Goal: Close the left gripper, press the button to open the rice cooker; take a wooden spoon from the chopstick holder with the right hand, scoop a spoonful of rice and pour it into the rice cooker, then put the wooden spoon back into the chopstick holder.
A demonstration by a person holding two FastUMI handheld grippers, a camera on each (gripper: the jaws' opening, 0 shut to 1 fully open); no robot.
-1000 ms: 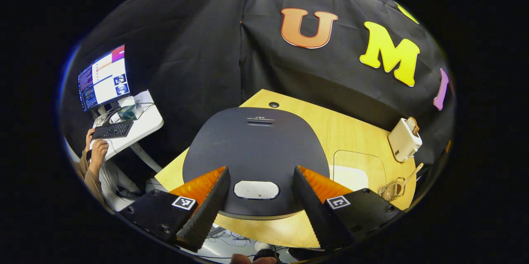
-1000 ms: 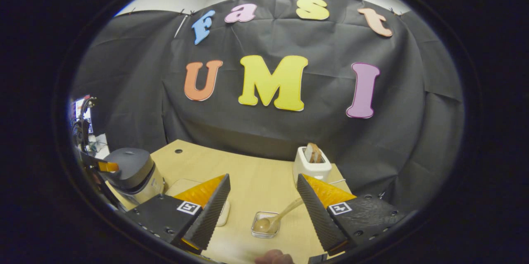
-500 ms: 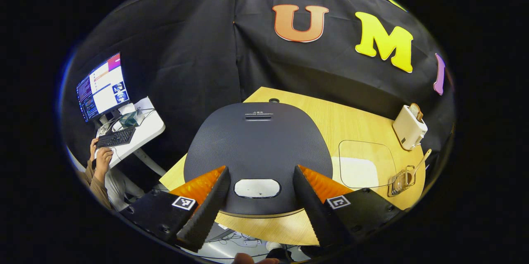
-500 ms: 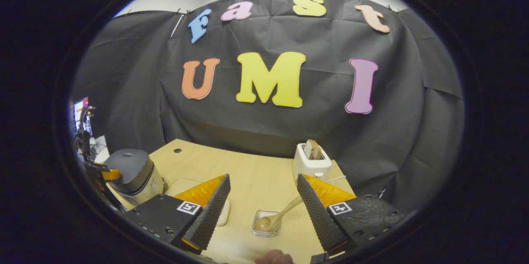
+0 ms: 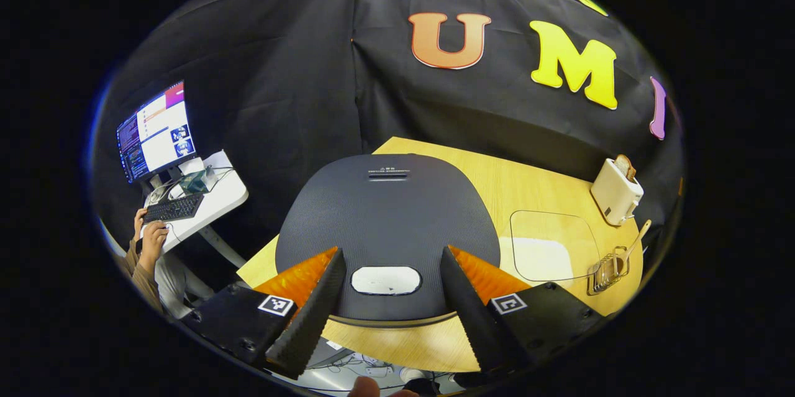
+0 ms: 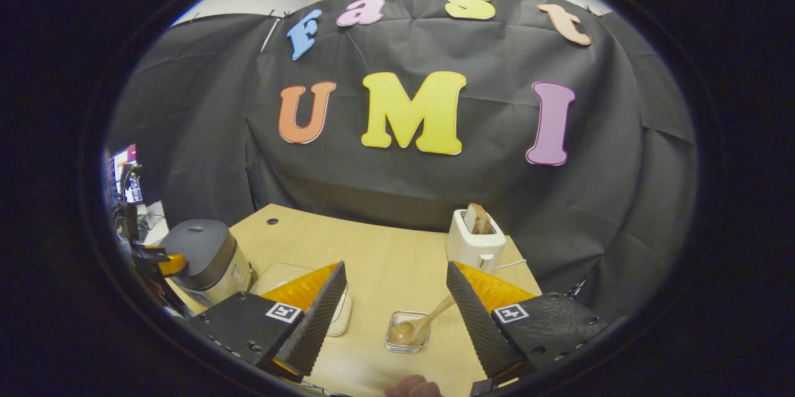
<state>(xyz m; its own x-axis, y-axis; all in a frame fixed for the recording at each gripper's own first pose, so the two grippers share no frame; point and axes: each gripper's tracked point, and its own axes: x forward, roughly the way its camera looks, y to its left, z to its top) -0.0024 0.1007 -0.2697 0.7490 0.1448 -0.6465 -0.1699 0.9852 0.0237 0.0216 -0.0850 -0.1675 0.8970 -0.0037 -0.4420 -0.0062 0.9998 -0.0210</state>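
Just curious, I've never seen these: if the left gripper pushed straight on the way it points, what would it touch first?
Probably the rice cooker lid, around its pale button, which lies between the open left gripper's fingers; depth is unclear.

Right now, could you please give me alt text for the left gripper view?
The open left hand-held gripper hovers over the closed rice cooker, its fingers either side of the button. To the right on the table stands a toaster.

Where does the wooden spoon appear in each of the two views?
Left gripper view: the light wooden spoon is at the far right edge, standing in a clear holder.
Right gripper view: the spoon is at bottom centre, in that holder.
Shared landmark: the white toaster, standing behind the spoon.
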